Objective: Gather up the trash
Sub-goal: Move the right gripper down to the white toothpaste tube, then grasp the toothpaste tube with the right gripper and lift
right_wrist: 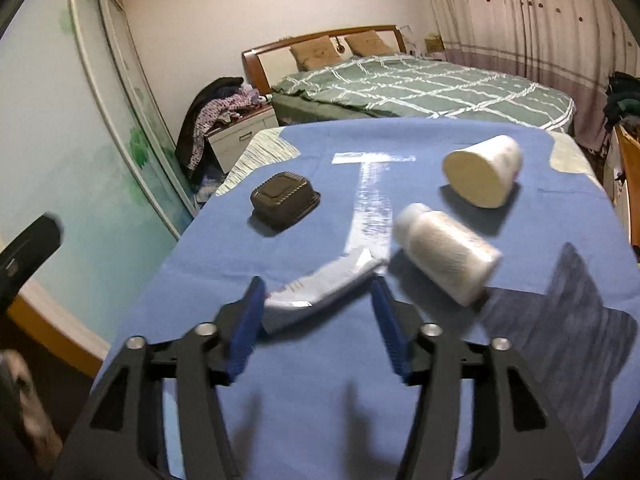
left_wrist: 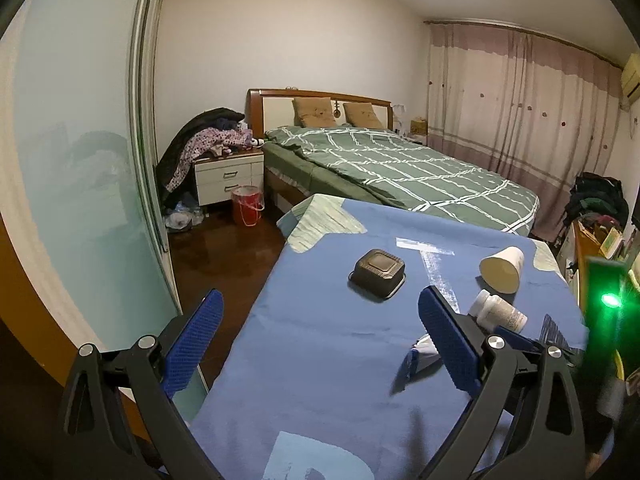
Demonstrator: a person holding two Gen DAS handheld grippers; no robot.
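On the blue cloth of the table (right_wrist: 304, 380), closest to the right gripper (right_wrist: 318, 296), lies a squashed tube (right_wrist: 320, 286). The gripper's two blue pads stand apart, one on each side of the tube's flat end, and they do not look like they are squeezing it, so it seems not picked up yet. At about two o'clock from the tube, just beside it, a white bottle (right_wrist: 444, 254) lies on its side. Farther off at one o'clock a paper cup (right_wrist: 480, 170) lies tipped over, with its open mouth facing the camera. At eleven o'clock, well apart from the others, sits a dark little tub (right_wrist: 285, 198), upside down. The left gripper (left_wrist: 320, 328) hangs over the near left part of the table with its pads wide apart and nothing between them. Far away on the floor by the bed stands a red bin (left_wrist: 248, 205). All four bits of trash are on the table, so the job looks like it is only starting.
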